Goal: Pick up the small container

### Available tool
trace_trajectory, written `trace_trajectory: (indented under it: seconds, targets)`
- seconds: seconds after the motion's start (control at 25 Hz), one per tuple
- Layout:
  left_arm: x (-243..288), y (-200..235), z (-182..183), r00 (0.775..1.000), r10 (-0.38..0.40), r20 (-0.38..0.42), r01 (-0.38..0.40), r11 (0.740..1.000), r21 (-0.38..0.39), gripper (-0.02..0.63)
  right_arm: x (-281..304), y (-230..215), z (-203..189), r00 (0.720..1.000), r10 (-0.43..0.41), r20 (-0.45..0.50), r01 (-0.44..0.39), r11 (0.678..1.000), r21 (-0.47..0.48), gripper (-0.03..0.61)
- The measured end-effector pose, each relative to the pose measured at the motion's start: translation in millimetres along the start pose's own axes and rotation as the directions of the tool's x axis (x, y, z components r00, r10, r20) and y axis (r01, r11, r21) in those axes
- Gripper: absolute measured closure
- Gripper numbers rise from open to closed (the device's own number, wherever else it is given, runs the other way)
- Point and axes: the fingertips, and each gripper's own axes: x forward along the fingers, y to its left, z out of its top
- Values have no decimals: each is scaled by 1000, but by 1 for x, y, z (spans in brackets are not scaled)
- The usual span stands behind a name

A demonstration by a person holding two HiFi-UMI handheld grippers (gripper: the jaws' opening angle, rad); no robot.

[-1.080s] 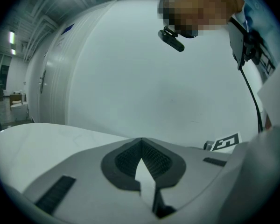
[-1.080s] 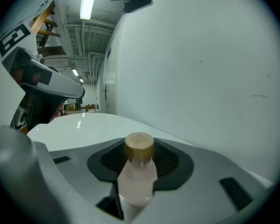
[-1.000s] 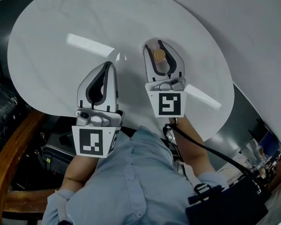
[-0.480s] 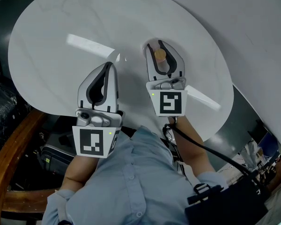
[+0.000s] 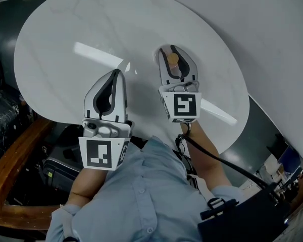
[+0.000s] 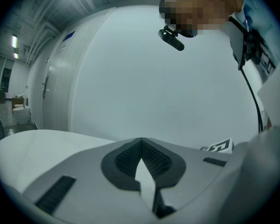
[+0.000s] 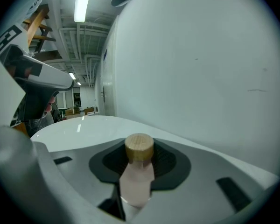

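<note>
The small container is a pale pink bottle with a round wooden lid. It stands upright between the jaws of my right gripper, right of the middle of the round white table. In the right gripper view the dark pads press on the bottle from both sides; these jaws have just been closing onto it. I cannot tell whether its base still touches the table. My left gripper hovers over the table's near edge, jaws together at the tip, nothing in them.
A pale wall rises right behind the table. A curved wooden rail and dark clutter lie below the table at the left. A black bag and a cable hang at the person's right side.
The right gripper's jaws have drawn in around the small container and stayed in nearly the same place. The left gripper has not moved.
</note>
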Motion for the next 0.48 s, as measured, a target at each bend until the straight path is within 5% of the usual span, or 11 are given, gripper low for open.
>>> trace_trajectory:
  seconds: [0.48]
  targets:
    - [-23, -4, 18, 998, 38, 58, -41, 998, 46, 615, -7, -10, 12, 999, -1, 40, -1, 999, 38, 466]
